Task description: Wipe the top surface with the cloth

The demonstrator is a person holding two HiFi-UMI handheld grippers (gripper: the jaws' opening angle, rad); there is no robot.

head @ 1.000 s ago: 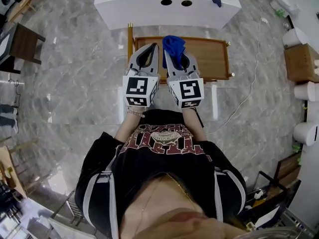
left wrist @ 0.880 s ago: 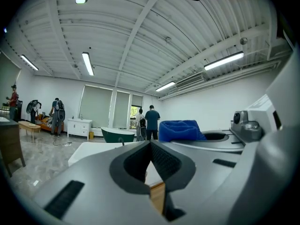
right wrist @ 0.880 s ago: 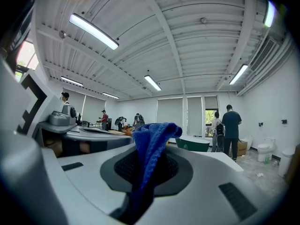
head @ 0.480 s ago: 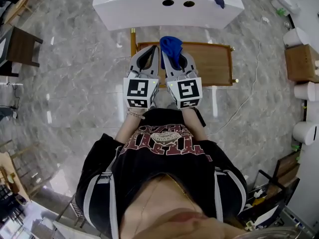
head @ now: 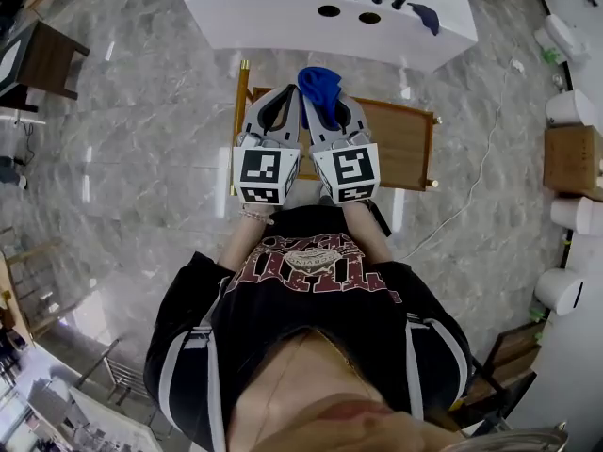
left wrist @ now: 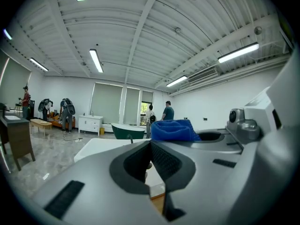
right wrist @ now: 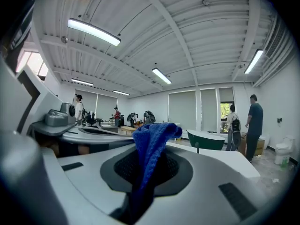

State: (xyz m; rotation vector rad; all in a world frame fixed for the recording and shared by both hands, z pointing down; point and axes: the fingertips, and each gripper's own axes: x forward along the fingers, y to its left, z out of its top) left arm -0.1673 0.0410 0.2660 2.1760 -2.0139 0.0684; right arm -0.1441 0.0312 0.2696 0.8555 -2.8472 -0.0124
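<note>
Cloth [right wrist: 152, 146], a deep blue knitted rag, is pinched between the jaws of the right gripper [head: 325, 113], which are closed tight on its lower part. The rest bunches up free beyond the tips. In the right gripper view it stands as a narrow folded strip. Its long axis runs from 6 o'clock up to a rounded, drooping end that leans toward 1 o'clock. In the head view the same bunch pokes out past the jaws toward 12 o'clock, over the far edge of the wooden tabletop [head: 407, 139], with a white fixture [head: 264, 12] beyond it. I cannot tell whether the cloth touches the wood. The left gripper [head: 281, 102] is held just beside the right one, at its 9 o'clock. Its jaws are closed together at the tips, with nothing between them.
</note>
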